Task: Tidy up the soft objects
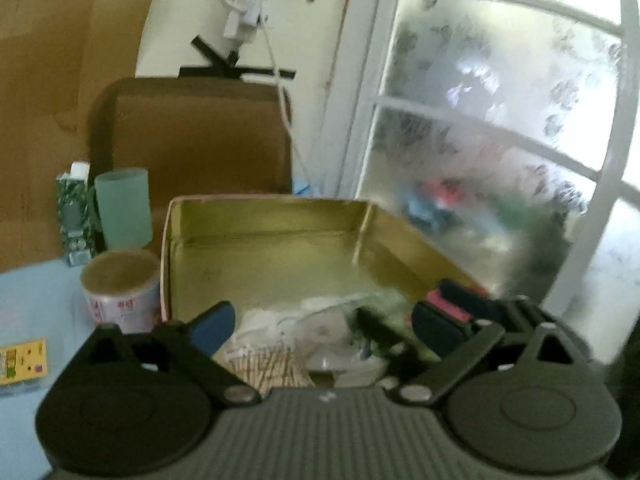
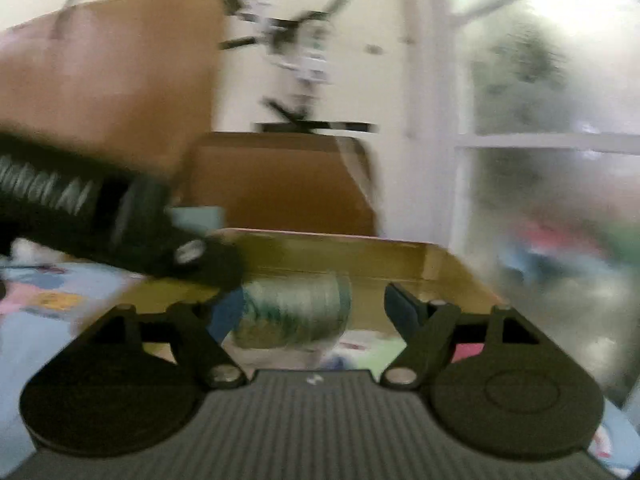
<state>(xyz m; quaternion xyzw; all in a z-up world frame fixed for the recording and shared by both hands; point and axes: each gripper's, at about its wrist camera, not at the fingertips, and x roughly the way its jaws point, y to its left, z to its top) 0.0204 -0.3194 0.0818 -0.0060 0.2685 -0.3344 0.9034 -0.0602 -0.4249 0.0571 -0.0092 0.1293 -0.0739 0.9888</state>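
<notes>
Far left in the left wrist view, a yellow printed packet (image 1: 23, 361) lies flat on the pale blue table cover (image 1: 32, 300). Next along, a green-and-white patterned carton with a white cap (image 1: 74, 216) stands upright beside a frosted teal plastic cup (image 1: 125, 208), and in front of them sits an open paper tub with pink print (image 1: 120, 292), parked just beside the box's left wall. They look set aside, clear of the sorting.

Centre stage: the shallow gold-lined cardboard box (image 1: 280, 248), open-topped, clearly the collecting bin. At its near end lies the soft stuff, a heap of white and clear plastic pouches (image 1: 312, 332), 1 of them showing thin tan sticks. The left gripper (image 1: 324, 322) hangs over that heap with jaws spread wide, pads on neither side pressing anything, so it carries nothing.

Over to the right wrist view, heavily blurred. The other tool's black body crosses in from the left, above the box. The right gripper (image 2: 308, 312) also stands well open, and a green-streaked roll-shaped bundle (image 2: 294, 312) sits between its fingers over the box floor. The left blue pad is near it; whether it touches I cannot tell, and the right pad stands clearly apart. My read: that bundle belongs in the box with the pouches.

To the right, a frosted window (image 1: 500, 120).
</notes>
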